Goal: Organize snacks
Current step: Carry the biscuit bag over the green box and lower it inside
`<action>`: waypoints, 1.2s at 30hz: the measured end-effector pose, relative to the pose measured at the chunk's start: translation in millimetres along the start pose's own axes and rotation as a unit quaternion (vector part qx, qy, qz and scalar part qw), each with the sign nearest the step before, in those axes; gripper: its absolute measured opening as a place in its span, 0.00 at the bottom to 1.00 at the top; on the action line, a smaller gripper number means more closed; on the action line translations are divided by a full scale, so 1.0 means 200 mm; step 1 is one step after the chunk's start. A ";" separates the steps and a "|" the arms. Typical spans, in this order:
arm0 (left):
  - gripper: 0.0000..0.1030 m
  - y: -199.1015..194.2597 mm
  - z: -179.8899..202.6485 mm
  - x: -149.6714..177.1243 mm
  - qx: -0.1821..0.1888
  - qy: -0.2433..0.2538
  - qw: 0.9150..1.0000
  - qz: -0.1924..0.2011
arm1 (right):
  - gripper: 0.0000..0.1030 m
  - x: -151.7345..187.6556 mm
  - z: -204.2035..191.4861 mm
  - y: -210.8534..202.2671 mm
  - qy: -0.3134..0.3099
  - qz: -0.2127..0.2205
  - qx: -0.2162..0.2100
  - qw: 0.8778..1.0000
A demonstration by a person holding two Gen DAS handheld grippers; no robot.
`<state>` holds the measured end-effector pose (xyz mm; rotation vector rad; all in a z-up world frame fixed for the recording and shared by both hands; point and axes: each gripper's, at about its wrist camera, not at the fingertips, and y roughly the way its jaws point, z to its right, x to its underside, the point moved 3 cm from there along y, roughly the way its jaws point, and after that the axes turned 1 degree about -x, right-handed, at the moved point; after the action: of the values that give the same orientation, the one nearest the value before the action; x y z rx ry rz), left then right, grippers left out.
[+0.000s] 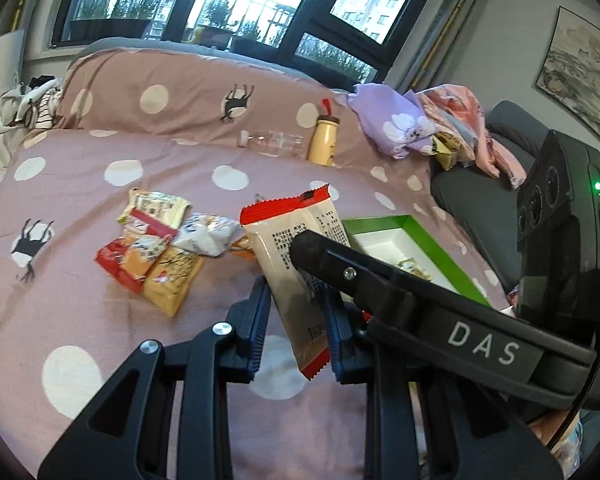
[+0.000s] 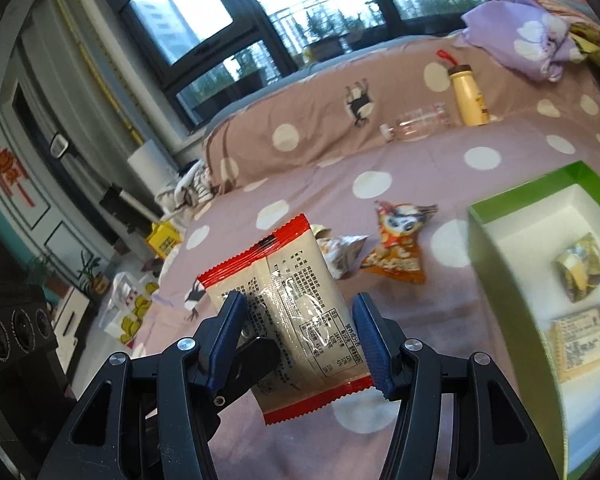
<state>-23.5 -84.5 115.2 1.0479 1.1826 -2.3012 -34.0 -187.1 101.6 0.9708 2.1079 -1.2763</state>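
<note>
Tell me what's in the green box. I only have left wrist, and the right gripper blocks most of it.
Observer: Two packs lie in the box: a crumpled pack and, nearer the camera, a flat beige pack.
Operator: Anything on the bed behind the packet?
Observer: An orange pack, lying apart from the box.
</note>
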 end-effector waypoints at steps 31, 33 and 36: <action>0.24 0.52 0.79 -0.02 0.122 0.082 0.986 -0.074 | 0.57 -0.12 0.84 -0.47 0.158 0.047 0.102 0.981; 0.24 0.55 0.83 0.01 0.113 0.094 0.986 -0.074 | 0.57 -0.11 0.88 -0.47 0.170 0.041 0.101 0.979; 0.24 0.60 0.86 0.03 0.112 0.093 0.986 -0.086 | 0.57 -0.10 0.94 -0.47 0.183 0.038 0.113 0.976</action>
<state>-35.9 -294.6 109.6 1.3113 1.1411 -2.5640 -86.5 -390.9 83.6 1.4678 2.1950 -1.4088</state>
